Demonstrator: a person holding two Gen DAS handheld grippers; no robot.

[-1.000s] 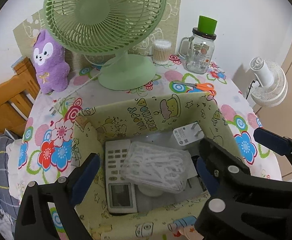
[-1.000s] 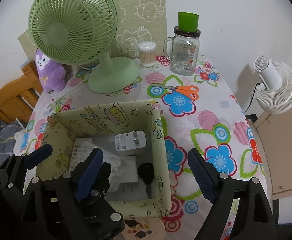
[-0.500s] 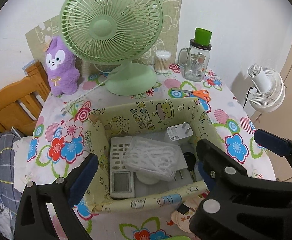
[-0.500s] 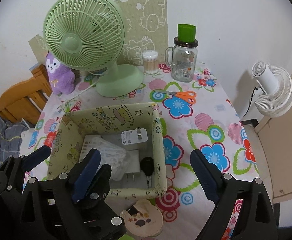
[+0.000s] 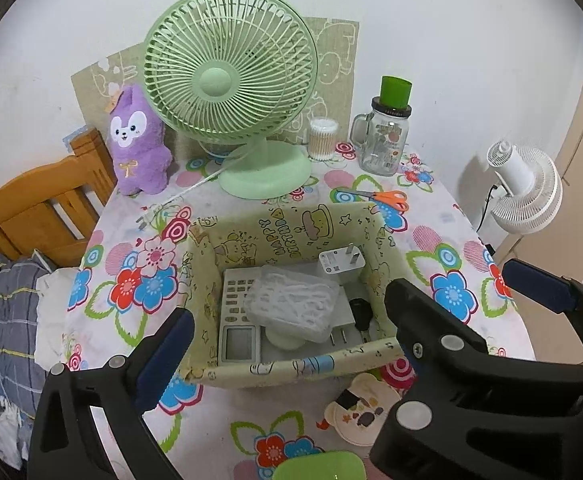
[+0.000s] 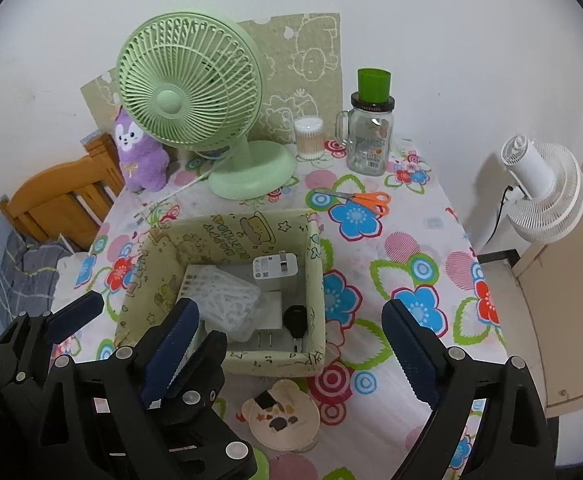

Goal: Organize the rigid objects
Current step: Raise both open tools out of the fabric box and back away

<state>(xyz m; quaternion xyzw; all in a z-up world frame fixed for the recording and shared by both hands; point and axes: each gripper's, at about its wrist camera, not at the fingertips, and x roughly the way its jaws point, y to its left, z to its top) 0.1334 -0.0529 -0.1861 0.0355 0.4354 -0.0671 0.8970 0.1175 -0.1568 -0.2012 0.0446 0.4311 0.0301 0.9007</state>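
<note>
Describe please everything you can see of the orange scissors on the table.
The orange scissors have two orange plastic loop handles and slim grey metal blades. They are closed and lie flat on the flowered tablecloth, blades pointing toward the green fan's base, handles toward the white fan's side. They lie between the patterned box and the glass mug jar, touching neither. Nothing holds them.

A box (image 5: 291, 364) on the table (image 5: 443, 216) holds a calculator (image 5: 237, 320); behind it stands a fan (image 5: 231, 80), scissors (image 5: 383, 197) to its right.
</note>
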